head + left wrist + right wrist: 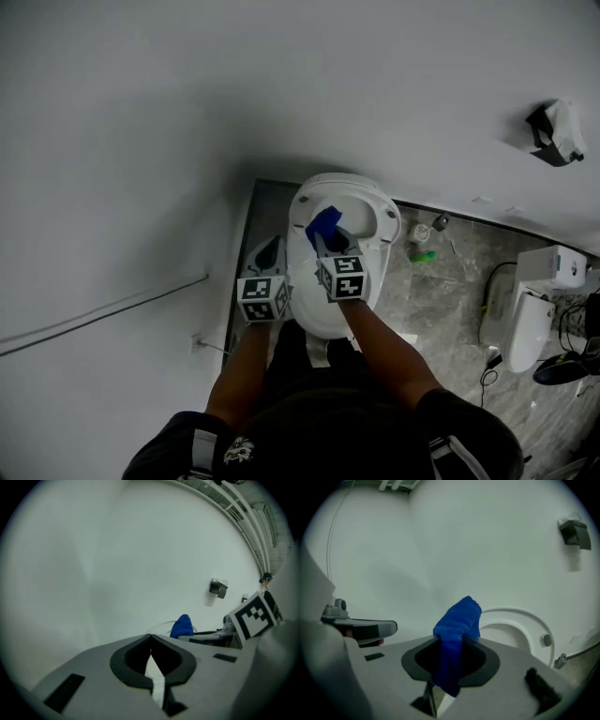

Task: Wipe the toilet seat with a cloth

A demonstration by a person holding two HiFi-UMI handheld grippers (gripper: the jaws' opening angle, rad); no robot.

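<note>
A white toilet (317, 323) stands against a pale wall, seen from steeply above, with the person's two forearms reaching down over its front. The right tool (328, 242) is clamped on a blue cloth (324, 223). In the right gripper view the fabric fills the gap between the jaws, bunches up past the tips and hangs down behind them. Tool and cloth sit over the left side of the toilet seat (388, 225), covering part of the bowl opening; whether the cloth touches the seat I cannot tell. The left tool (270, 251) hangs just beside the toilet's left edge with its jaws closed tip to tip and nothing held between them. To the right of the toilet, on the marbled floor (450, 309), lie a green object (422, 256) and a small pale container (419, 232). Farther right stands a second white fixture (530, 309), with dark cables (492, 366) near its foot. On the wall, well up and right of the toilet, is a black holder with white paper (555, 133). To the toilet's left a thin cable (103, 314) runs across the white surface.
</note>
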